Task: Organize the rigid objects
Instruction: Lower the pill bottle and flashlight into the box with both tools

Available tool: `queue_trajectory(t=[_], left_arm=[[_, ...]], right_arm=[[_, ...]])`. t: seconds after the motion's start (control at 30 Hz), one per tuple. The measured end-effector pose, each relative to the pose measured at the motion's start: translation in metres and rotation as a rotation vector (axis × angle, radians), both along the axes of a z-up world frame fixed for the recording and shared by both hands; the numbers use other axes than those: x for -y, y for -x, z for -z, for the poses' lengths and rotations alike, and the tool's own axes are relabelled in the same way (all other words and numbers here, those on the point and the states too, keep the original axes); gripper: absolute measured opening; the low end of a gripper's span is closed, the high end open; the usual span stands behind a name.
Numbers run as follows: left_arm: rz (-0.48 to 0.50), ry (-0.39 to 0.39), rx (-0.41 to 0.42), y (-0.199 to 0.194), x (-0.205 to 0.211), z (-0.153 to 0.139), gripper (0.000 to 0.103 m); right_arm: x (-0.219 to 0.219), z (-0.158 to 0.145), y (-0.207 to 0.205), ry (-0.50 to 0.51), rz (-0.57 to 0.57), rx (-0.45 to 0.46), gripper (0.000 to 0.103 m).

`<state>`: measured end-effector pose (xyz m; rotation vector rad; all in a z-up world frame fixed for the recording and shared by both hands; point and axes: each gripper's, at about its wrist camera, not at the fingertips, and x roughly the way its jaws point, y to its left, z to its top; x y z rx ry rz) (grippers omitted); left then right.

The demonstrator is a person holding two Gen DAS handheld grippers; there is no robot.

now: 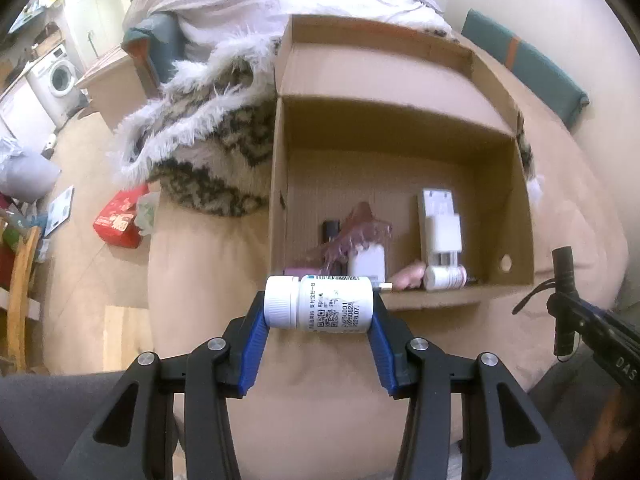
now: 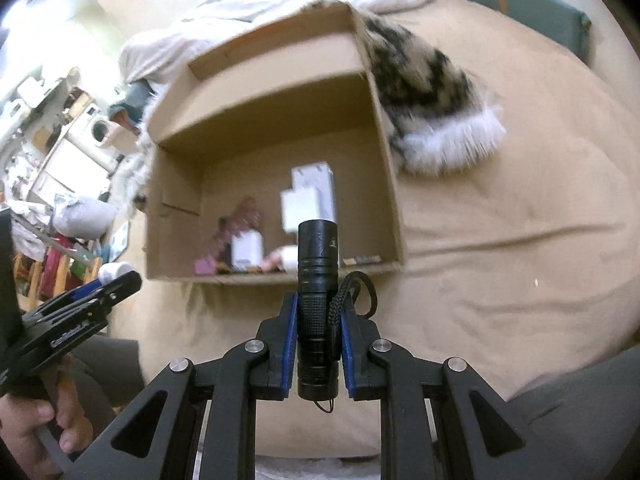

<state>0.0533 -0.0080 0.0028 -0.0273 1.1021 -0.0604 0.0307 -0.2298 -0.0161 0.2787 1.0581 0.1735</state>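
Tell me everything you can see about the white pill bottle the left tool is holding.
The white pill bottle looks like glossy plastic, with a ribbed white screw cap, still on, at its left end. A white label bears a blue strip, small black print and a QR code. It lies sideways, gripped end to end by the left tool, one blue pad on the cap, the other on the base. It is held above the tan bed cover, just short of the open cardboard box. Nothing else touches it.

Black tongs (image 1: pixel 319 312), blue pads (image 1: pixel 256 336), silver screws.
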Motion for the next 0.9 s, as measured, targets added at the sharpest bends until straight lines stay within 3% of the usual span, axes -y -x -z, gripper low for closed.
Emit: queue_trajectory(t=[0.3,0.53,0.63,0.8,0.9], left_arm=[[0.032,0.019,0.048,-0.046,0.008,-0.009,0.043],[0.019,0.028,0.005,-0.087,0.015,0.007,0.043],[0.011,0.056,-0.038,-0.100,0.016,0.022,0.043],[0.027,0.039,-0.010,-0.105,0.024,0.038,0.043],[0.030,0.037,-0.027,-0.109,0.026,0.049,0.043]], right_arm=[[-0.018,-0.033,-0.046,-0.006,-0.096,0.087,0.021],[-0.032,-0.033,-0.093,0.022,-0.147,0.112,0.021],[-0.035,-0.023,-0.110,0.017,-0.157,0.111,0.021],[-0.036,0.017,-0.123,0.006,-0.179,0.098,0.021],[-0.032,0.049,-0.125,-0.007,-0.149,0.014,0.021]])
